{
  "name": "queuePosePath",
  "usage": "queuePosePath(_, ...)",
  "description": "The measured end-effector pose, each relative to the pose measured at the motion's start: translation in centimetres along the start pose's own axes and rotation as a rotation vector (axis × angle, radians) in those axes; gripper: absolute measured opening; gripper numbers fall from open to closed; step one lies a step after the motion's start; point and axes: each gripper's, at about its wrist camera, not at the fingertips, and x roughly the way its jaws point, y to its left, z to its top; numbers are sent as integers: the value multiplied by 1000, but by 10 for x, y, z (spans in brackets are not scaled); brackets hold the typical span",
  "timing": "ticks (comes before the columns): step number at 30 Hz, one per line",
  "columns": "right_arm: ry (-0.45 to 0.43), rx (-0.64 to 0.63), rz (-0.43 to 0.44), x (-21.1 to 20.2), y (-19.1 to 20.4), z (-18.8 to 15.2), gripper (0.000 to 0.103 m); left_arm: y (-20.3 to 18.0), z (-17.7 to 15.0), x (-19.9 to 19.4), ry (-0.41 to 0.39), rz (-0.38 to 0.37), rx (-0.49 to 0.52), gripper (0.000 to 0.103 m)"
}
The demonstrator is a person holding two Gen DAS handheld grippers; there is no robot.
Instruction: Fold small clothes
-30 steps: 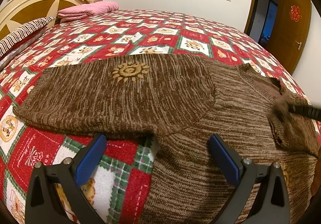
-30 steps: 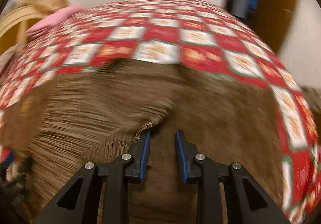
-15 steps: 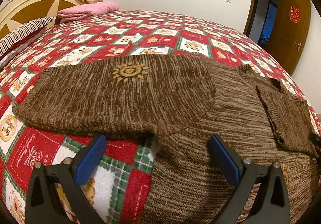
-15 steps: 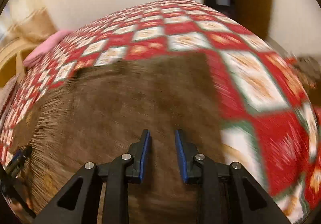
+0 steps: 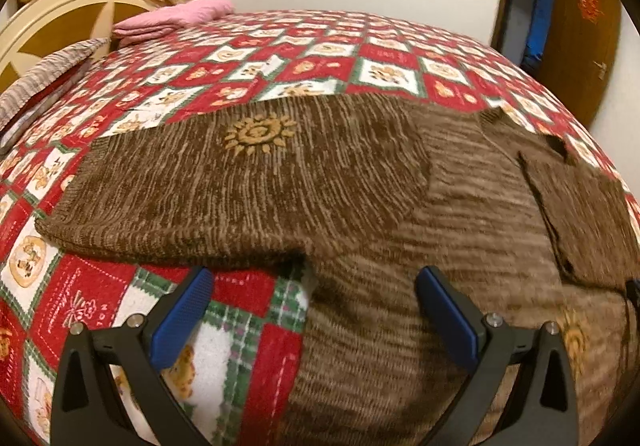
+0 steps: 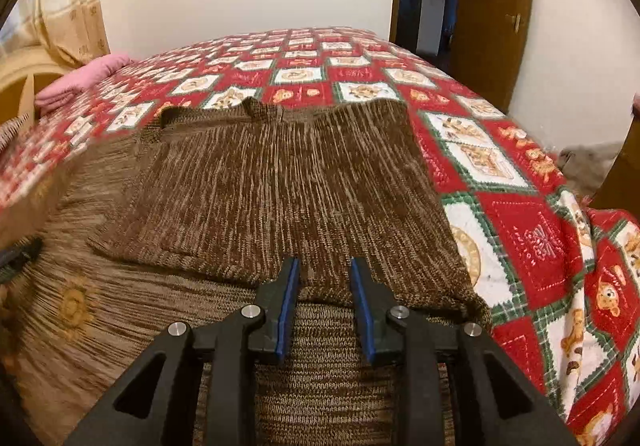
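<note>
A brown knit sweater [image 5: 400,214] lies flat on the quilted bed. One sleeve with a yellow sun motif [image 5: 260,134] is folded across its left part. A folded flap [image 6: 280,186] covers the right part, its near edge just ahead of my right gripper [image 6: 326,266]. That gripper's jaws are narrow and opening, the pads do not press on the knit, and nothing is gripped. My left gripper [image 5: 314,274] hangs wide open over the sweater's near left edge, where the sleeve meets the body, holding nothing.
The red, white and green patchwork quilt [image 6: 520,214] covers the whole bed. A pink folded cloth [image 5: 176,16] and a cream headboard [image 5: 60,18] are at the far left. A brown door [image 6: 492,14] stands open at the far right. The quilt drops off at the bed's right edge.
My right gripper has pulled back from the sweater's collar area toward the near edge, leaving the right flap lying folded over the body. The left gripper has stayed put, still open.
</note>
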Motion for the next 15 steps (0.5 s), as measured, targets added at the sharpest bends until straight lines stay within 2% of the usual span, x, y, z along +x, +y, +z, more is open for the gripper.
queuePosePath(2, -5, -14, -19, -2, 2, 1, 34, 14, -3, -9, 4, -24, -39, 103)
queuePosePath(6, -12, 23, 19, -4, -7, -4, 36, 80, 0, -36, -92, 33, -253, 103)
queuePosePath(9, -17, 49, 52, -4, -12, -5, 38, 134, 15, -43, -148, 122, -384, 102)
queuePosePath(11, -18, 44, 52, -4, -11, -5, 39, 167, 25, -34, -139, 159, -451, 97)
queuePosePath(12, -17, 40, 48, -3, -9, -5, 40, 178, 26, -28, -124, 166, -473, 90)
queuePosePath(14, -18, 31, 39, -3, -7, -6, 40, 195, 27, -8, -82, 146, -503, 84)
queuePosePath(15, -18, 28, 37, -3, -6, -6, 41, 199, 27, 4, -53, 123, -509, 77)
